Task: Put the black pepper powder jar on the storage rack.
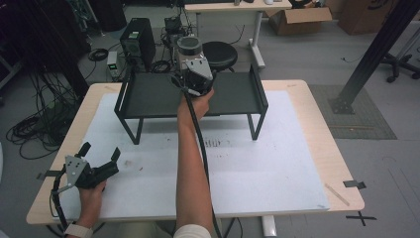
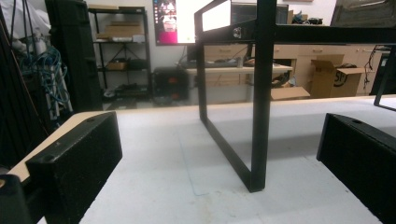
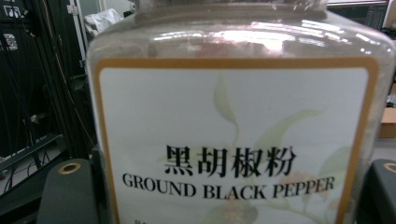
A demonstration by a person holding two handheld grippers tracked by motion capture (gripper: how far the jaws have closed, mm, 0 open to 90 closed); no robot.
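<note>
My right gripper [image 1: 194, 74] sits at upper centre of the high view, reaching out over the black metal shelf [image 1: 148, 96]. In the right gripper view a jar of ground black pepper [image 3: 238, 121] stands very close between my 2 jaws, its white label with an orange border facing the camera, 1 black jaw at the lower left edge of the frame and the other at the lower right. The jaws flank the jar's sides closely, but I cannot tell whether the pads press on it or stand just off it. In the high view the jar's dark round lid [image 1: 189, 45] shows just above the gripper body, over the back part of the shelf top; whether its base rests on the shelf I cannot tell.

My left gripper [image 1: 94, 171] is at the lower left of the high view, low over the white mat [image 1: 247, 163] that covers the wooden table [image 1: 317, 124], well apart from the shelf. Its jaws are spread wide and hold nothing: in the left gripper view the 2 black jaws stand at the far left and far right bottom of the frame with bare mat between them, and 1 shelf leg [image 2: 259, 116] rises at centre frame.
</note>
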